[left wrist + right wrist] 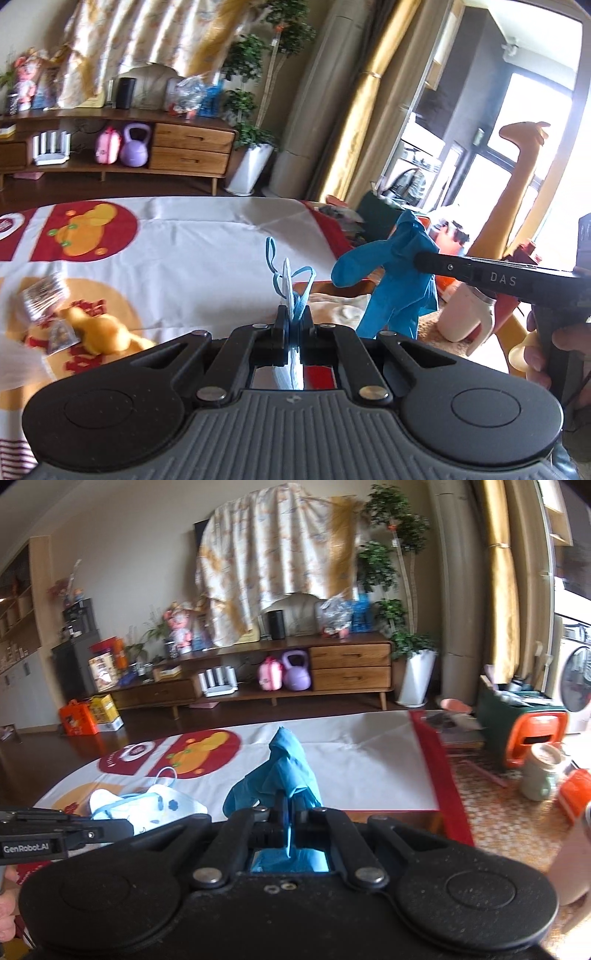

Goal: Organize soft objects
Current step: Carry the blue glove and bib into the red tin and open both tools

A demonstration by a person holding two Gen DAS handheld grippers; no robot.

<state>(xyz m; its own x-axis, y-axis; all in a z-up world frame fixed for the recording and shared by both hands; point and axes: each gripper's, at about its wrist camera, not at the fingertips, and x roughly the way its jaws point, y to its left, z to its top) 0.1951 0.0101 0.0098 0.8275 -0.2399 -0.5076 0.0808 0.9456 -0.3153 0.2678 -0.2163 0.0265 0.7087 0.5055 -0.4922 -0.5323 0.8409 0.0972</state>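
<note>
My left gripper is shut on a white face mask with blue ear loops, held edge-on above the table; the mask also shows in the right wrist view, low at the left. My right gripper is shut on a blue rubber glove, which hangs bunched above the table; in the left wrist view the glove hangs from the right gripper's finger to the right of the mask. A yellow plush toy lies on the table at lower left.
The table has a white cloth with red and orange prints. A shiny foil packet lies beside the plush. A wooden sideboard stands behind, a potted plant to its right. A cream jug and an orange stool stand on the floor at right.
</note>
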